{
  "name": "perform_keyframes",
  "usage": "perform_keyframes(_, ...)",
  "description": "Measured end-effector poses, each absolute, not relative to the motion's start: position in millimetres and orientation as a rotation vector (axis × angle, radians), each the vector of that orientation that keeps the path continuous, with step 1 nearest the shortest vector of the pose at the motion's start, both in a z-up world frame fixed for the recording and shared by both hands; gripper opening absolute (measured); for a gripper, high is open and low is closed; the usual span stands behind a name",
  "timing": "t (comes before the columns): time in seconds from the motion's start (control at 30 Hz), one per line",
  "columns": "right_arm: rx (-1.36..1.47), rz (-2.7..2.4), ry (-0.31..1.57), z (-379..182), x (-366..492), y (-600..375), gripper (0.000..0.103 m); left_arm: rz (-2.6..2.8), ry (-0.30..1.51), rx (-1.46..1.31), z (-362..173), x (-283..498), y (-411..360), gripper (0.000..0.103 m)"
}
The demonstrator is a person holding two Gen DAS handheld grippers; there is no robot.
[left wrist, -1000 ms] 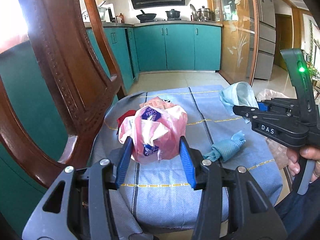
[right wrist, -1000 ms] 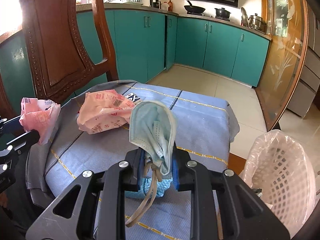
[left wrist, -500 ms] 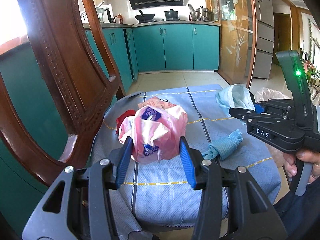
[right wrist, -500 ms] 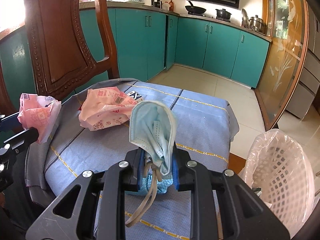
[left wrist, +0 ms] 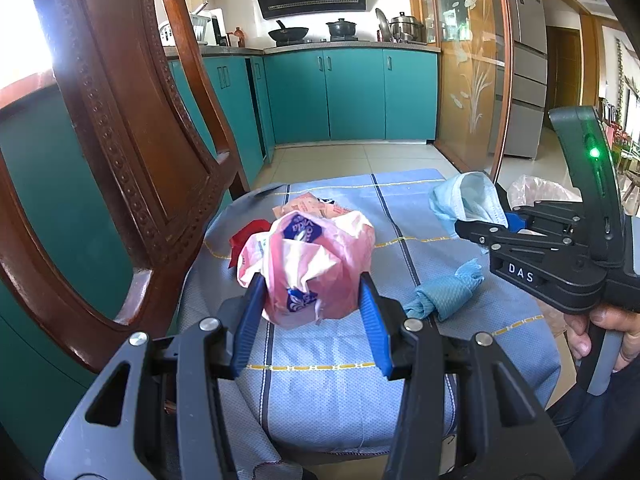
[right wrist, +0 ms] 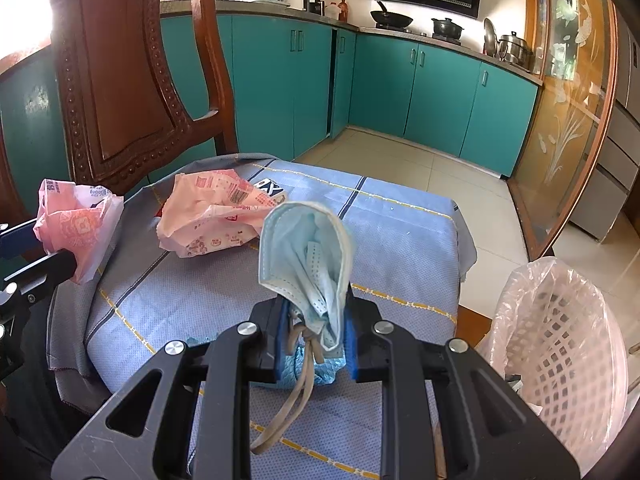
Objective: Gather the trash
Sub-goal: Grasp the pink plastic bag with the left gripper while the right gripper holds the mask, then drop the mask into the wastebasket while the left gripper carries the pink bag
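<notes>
Your left tool (left wrist: 312, 300) clamps a crumpled pink wrapper (left wrist: 308, 268), right tool (right wrist: 314, 336) pinches a blue face mask (right wrist: 306, 256), rolled blue cloth (left wrist: 444, 292) partly hidden, perhaps a glove, lined basket (right wrist: 560, 344) cut off past the cushion edge (right wrist: 452, 308).

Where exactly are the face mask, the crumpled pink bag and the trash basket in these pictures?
face mask (right wrist: 308, 256): right wrist view, on its folded blue middle.
crumpled pink bag (left wrist: 316, 264): left wrist view, on its front, between the gripper's blue pads.
trash basket (right wrist: 560, 340): right wrist view, on its lattice wall.

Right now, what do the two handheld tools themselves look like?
Both are black plastic frames with silver rivets and ribbed blue pads. Seen from the left tool, the right tool carries white "DAS" lettering, a lit green light and a grey trigger under a bare hand. No cables show.
</notes>
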State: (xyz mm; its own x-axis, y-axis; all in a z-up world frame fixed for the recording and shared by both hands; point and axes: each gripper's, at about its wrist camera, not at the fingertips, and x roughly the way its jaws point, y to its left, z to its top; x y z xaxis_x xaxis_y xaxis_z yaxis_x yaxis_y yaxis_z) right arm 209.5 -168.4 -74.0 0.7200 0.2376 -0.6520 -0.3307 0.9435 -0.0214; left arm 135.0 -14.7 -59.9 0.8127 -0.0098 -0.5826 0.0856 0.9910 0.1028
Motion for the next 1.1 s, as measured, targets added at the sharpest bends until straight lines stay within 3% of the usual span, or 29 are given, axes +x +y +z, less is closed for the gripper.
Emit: perform_keyframes(1.1,-0.129,0.307,0.697,-74.0,205.9,-167.7,0.023,-0.083,0.61,0.111,-59.1,136.8,-21.3,0.048)
